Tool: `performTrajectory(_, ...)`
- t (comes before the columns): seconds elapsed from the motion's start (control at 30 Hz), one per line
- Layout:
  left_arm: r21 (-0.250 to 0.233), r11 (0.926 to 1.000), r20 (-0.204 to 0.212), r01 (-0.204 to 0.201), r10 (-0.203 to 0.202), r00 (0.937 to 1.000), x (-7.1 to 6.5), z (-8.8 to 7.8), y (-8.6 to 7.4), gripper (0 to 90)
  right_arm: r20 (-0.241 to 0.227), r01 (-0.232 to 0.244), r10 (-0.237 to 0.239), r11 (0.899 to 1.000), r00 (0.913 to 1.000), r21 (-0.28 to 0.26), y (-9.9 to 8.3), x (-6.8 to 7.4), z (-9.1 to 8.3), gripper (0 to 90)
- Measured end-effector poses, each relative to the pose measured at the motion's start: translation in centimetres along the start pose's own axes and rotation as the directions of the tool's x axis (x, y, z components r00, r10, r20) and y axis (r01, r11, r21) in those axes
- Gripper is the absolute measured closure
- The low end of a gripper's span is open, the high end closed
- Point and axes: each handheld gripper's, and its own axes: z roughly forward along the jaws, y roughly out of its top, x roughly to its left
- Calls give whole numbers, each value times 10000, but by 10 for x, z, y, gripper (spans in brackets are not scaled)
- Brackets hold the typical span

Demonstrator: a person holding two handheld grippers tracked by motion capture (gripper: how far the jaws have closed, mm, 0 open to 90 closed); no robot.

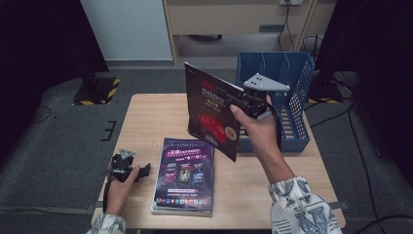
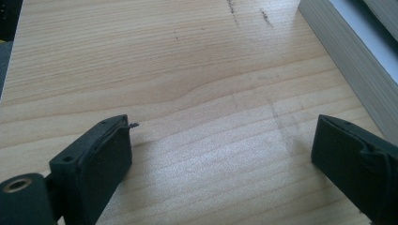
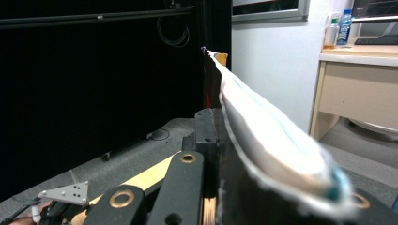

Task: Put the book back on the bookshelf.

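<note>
Right hand-held gripper (image 1: 238,100) pinching thin dark-covered magazine with red print (image 1: 210,111), held upright above pale wooden bench (image 1: 141,117), just left of blue plastic mesh file rack (image 1: 292,78). Left hand-held gripper (image 1: 141,170) spread, nothing between jaws, resting low on bench just left of purple-covered magazine stack (image 1: 185,175), well apart from rack.

High view overhead, facing table (image 1: 146,117); gripper views close; left shares tabletop.

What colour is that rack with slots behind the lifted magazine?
Blue; the rack shows best in the high view.
</note>
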Motion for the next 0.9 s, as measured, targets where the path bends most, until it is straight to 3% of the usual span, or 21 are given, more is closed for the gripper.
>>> performTrajectory(0.23, -114, 9999, -3, -14, 14, 10000, 0, 1, -1, 30, 240, -196, 199, 9997, 9995, -125, 10, -5, -6, 870)
performTrajectory(0.9, -135, 9999, 51, -70, 70, 10000, -1, 1, -2, 27, 800, -152, 167, 9997, 9967, -192, 26, -17, -20, 870)
